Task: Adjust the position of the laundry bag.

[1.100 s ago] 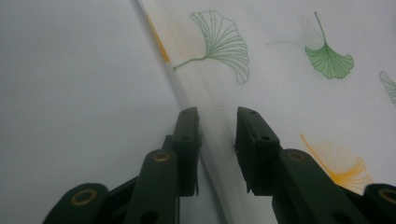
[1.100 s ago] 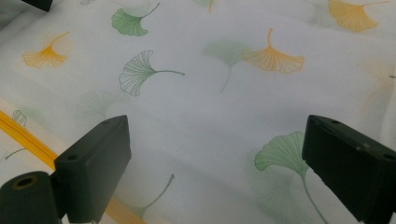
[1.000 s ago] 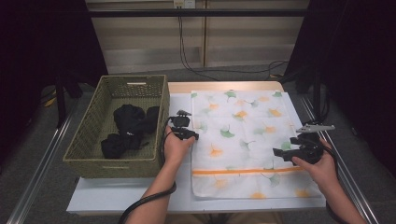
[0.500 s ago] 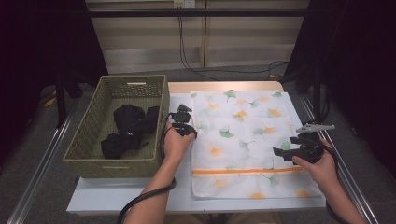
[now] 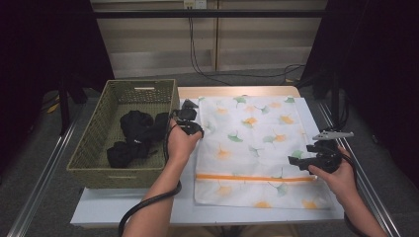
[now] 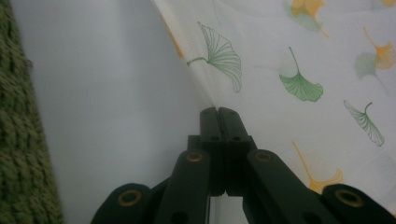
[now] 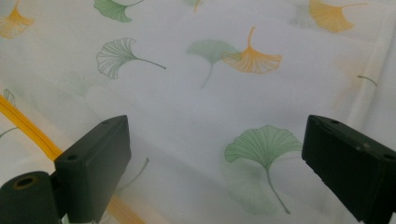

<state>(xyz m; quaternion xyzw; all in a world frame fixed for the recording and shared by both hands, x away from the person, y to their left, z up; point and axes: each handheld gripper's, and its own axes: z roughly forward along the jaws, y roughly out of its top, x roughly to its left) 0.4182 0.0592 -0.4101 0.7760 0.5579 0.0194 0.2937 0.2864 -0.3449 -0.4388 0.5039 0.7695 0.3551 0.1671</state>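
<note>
- The left gripper (image 6: 218, 112) is clenched on the left edge of the leaf-printed laundry bag (image 5: 257, 143), and the mesh rises to the jaw tips in a small peak.
- The right gripper (image 7: 215, 154) hangs released over the bag's right side, its jaws wide apart with only cloth below them.
- The bag lies flat on the white table (image 5: 113, 207), just right of the green basket (image 5: 91, 153).
- Judging by this, the work has barely started: the dark clothes (image 5: 136, 136) sit in the basket, the orange zip (image 5: 247, 177) looks closed, and the bag looks empty.
- No brand, label or writing is readable.
</note>
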